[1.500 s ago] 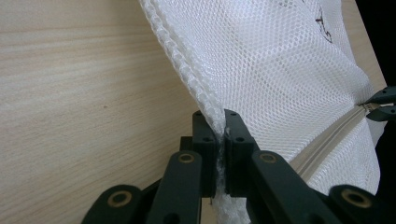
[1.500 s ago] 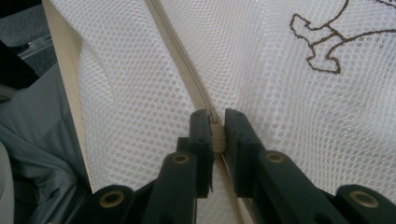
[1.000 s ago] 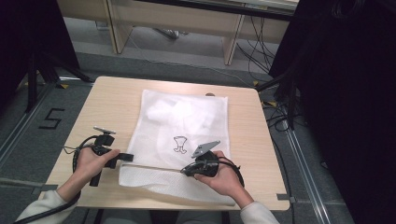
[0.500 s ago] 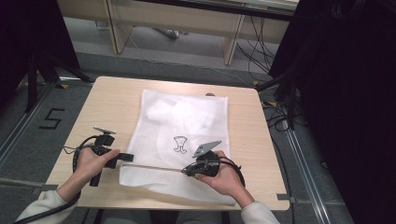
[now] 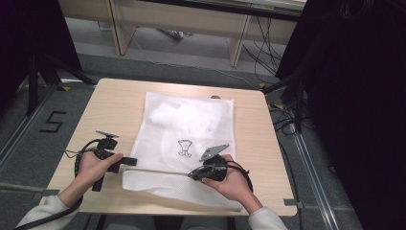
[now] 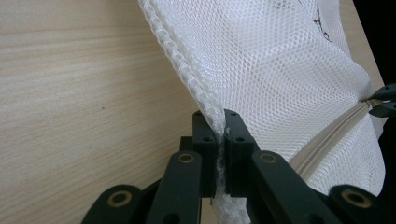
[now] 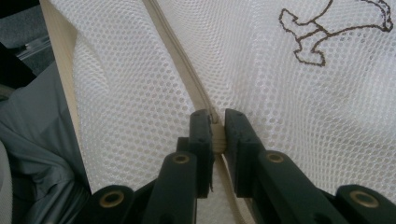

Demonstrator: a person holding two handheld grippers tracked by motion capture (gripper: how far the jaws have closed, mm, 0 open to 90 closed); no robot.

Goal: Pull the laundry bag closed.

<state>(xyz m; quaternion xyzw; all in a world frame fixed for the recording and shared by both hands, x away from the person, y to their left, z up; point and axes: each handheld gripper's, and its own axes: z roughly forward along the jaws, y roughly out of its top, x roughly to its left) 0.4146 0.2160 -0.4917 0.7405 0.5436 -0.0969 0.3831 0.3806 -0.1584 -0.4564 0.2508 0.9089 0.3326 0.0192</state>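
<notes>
A white mesh laundry bag (image 5: 186,129) with a small dark printed figure (image 5: 185,147) lies flat on the wooden table (image 5: 110,103). Its zipper (image 5: 158,170) runs along the near end, pulled taut between both grippers. My left gripper (image 5: 131,161) is shut on the bag's left corner seam (image 6: 210,105). My right gripper (image 5: 190,174) is shut on the zipper (image 7: 196,91), the pale tape pinched between its jaws. In the left gripper view the right gripper's tips (image 6: 380,100) show far off at the zipper (image 6: 331,135).
Light wooden legs (image 5: 238,40) of another table and loose cables (image 5: 268,48) lie on the grey floor beyond the far edge. A floor marking "5" (image 5: 52,122) sits left of the table. Dark curtains hang at both sides.
</notes>
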